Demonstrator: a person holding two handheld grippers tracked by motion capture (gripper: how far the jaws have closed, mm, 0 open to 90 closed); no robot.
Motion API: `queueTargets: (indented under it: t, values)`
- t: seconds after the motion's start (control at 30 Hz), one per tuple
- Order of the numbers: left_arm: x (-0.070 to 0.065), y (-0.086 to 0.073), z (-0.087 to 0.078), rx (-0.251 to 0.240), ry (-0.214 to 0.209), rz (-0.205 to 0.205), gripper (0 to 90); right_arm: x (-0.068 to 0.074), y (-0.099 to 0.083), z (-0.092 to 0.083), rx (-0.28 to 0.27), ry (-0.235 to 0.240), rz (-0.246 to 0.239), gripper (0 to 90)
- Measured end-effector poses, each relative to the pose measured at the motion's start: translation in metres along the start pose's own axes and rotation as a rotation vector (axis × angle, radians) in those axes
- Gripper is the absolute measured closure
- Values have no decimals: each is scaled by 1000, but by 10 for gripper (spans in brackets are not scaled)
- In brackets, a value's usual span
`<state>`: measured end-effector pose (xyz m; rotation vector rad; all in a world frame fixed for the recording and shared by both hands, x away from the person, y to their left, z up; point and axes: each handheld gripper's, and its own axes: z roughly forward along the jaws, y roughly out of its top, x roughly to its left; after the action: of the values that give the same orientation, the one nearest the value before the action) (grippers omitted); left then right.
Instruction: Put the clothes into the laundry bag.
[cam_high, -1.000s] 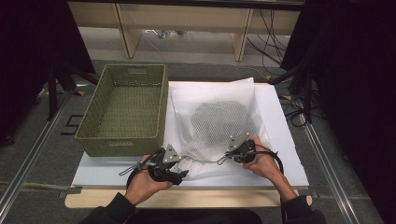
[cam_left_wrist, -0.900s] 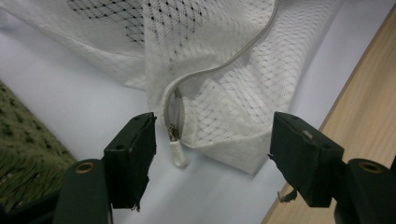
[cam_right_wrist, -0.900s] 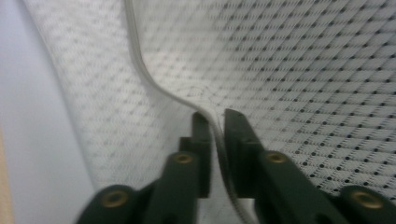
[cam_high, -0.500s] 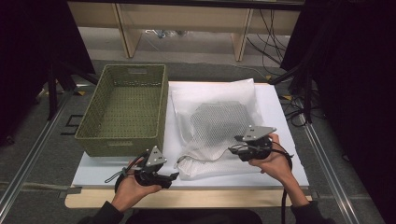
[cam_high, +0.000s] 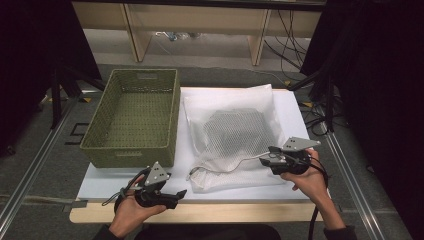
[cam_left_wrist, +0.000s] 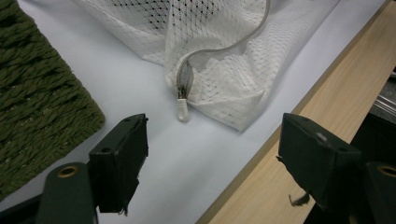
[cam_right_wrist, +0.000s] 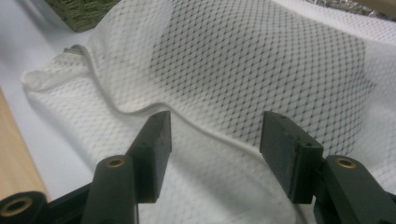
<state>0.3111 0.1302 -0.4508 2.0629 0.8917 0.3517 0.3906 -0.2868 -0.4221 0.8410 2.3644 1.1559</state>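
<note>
A white mesh bag (cam_high: 235, 135) with a dark garment inside lies on the white board (cam_high: 110, 177). Its grey zipper runs along the near edge and ends in a white pull (cam_left_wrist: 182, 109) at the bag's front left corner. My left gripper (cam_high: 180, 194) is at the table's front edge, a short way left of that corner. Its jaws have just been opening, with nothing between them (cam_left_wrist: 215, 140). My right gripper (cam_high: 265, 155) hovers at the bag's right front. Its jaws have just been opening above the mesh and the zipper seam (cam_right_wrist: 215, 135), not pressing on them.
A green woven basket (cam_high: 127, 156) stands empty on the left of the board, close to the bag's left side. The wooden table edge (cam_high: 225, 212) runs along the front. Metal rails and cables lie on the floor on both sides.
The left gripper drew back from the bag's corner toward the front left. The right gripper let go of the bag's edge, opened, and moved right and a little up.
</note>
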Motion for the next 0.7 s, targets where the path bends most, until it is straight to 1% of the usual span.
queueTargets:
  t: [0.03, 0.07, 0.1, 0.13, 0.17, 0.2, 0.23, 0.27, 0.3, 0.33, 0.37, 0.4, 0.43, 0.47, 0.5, 0.53, 0.57, 0.6, 0.63, 0.7]
  values:
    - [0, 0, -2, 6, 11, -1, 234, 1, -3, -1, 2, 13, 5, 437]
    - [0, -1, -3, 3, 7, 6, 234, 4, -5, -2, 3, 21, 20, 436]
    - [1, -2, -4, 10, 20, 13, 233, 5, -8, -2, 0, 40, 24, 435]
    - [0, -3, -5, 6, 22, 5, 230, 10, -12, -2, 7, 54, 40, 435]
    - [0, -4, -5, -3, 14, 4, 220, 12, -15, -3, 3, 57, 28, 433]
    - [-1, -5, -7, 2, 31, 2, 207, 16, -17, -4, 7, 65, 41, 428]
    - [0, -5, -8, 3, 27, 16, 202, 19, -19, -5, 2, 83, 46, 422]
    - [-1, -6, -9, -1, 31, 7, 202, 21, -20, -6, -16, 97, 57, 416]
    - [-1, -7, -9, -7, 24, 12, 203, 23, -21, -7, -23, 113, 66, 413]
    - [-1, -7, -11, 6, 33, 10, 203, 26, -21, -9, -28, 129, 87, 413]
    - [-2, -8, -12, -3, 27, 7, 203, 30, -22, -9, -36, 147, 94, 413]
    - [-1, -8, -13, 1, 25, 3, 203, 31, -22, -12, -38, 120, 81, 411]
    - [-2, -9, -13, -4, 28, 2, 203, 35, -22, -12, -46, 149, 98, 409]
    - [-2, -10, -14, 5, 32, 7, 203, 38, -23, -13, -48, 136, 89, 408]
    - [-3, -11, -15, 4, 34, -3, 203, 39, -25, -13, -46, 131, 79, 404]
    - [-4, -12, -14, -5, 24, -5, 204, 42, -28, -13, -34, 141, 87, 403]
    - [-4, -12, -15, -1, 22, 0, 206, 43, -30, -13, -29, 137, 74, 402]
    - [-4, -12, -16, 13, 22, 0, 205, 44, -33, -12, -23, 144, 74, 400]
    - [-5, -13, -16, 8, 18, -2, 205, 47, -36, -13, 0, 136, 76, 394]
    - [-6, -13, -16, 13, 24, 10, 205, 49, -40, -13, 13, 137, 72, 391]
